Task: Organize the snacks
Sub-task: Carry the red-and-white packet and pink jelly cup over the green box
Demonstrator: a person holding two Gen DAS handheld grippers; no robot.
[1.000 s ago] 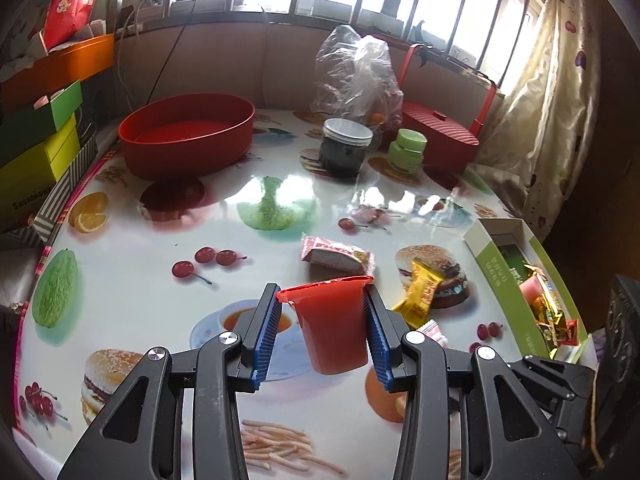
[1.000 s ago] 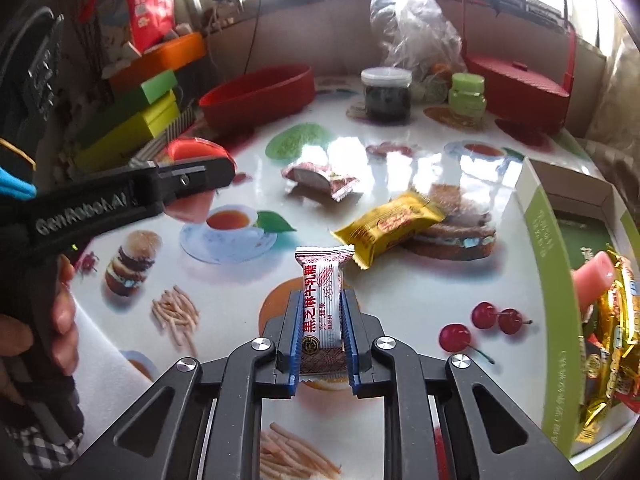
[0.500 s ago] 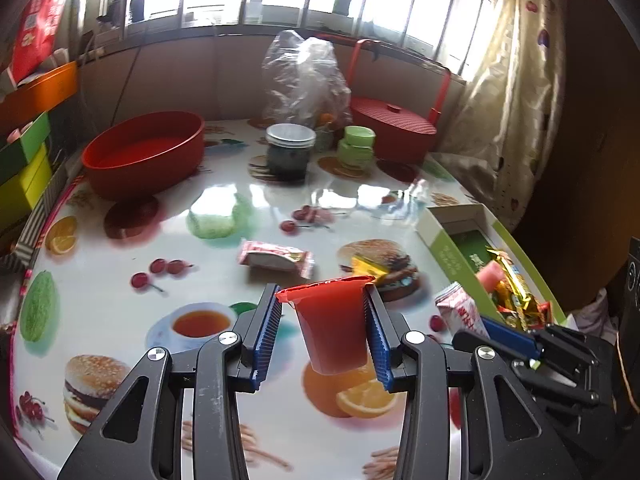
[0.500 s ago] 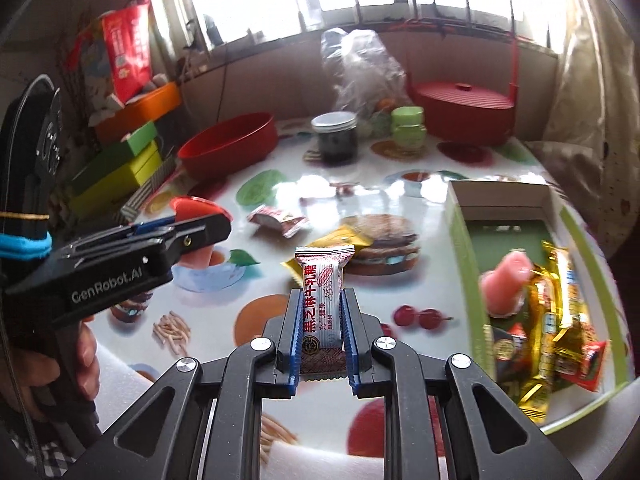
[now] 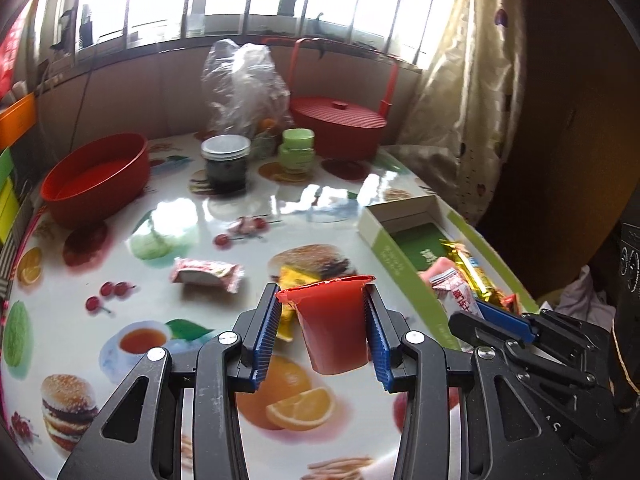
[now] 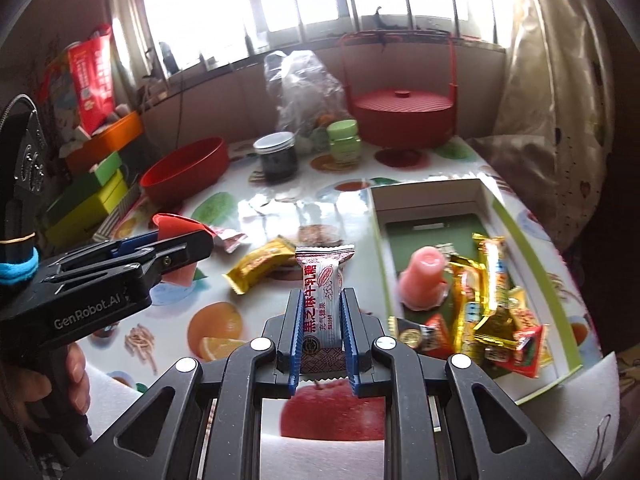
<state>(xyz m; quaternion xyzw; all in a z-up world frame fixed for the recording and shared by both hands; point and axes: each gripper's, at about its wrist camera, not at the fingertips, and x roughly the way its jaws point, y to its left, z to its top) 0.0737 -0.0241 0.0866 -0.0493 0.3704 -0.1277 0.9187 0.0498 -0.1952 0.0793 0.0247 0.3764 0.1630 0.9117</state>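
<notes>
Carrying two snacks at once, a person works a pair of hand-held grippers above a glossy surface (image 6: 400, 168) printed with fruit and burgers. The left gripper (image 5: 322, 330) is part-way open and clamped on a red plastic jelly cup (image 5: 332, 326), held upright with its foil lid level. The right gripper (image 6: 320, 336) is closed to its narrowest on a slim white-and-red wrapped candy bar (image 6: 322, 280), which stands up between the blue pads. Both loads hang in the air just beside the near wall of a long green-and-white cardboard tray (image 6: 382, 240), where a pink jelly cup (image 6: 422, 280) and a heap of gold and red wrappers (image 6: 492, 296) already lie. A yellow foil snack packet (image 6: 260, 264) and a pink-and-white wrapped sweet (image 5: 206, 276) remain loose on the surface.

Judging from the layout, the step in hand is the drop into the tray. Doing it well probably means lifting each item clear of the tray's wall, lowering the candy bar onto the bare green floor at the far end rather than the pile, and keeping the red cup level so it lands on its base. With the two grippers so close together, releasing one at a time would limit the risk of a knock.
</notes>
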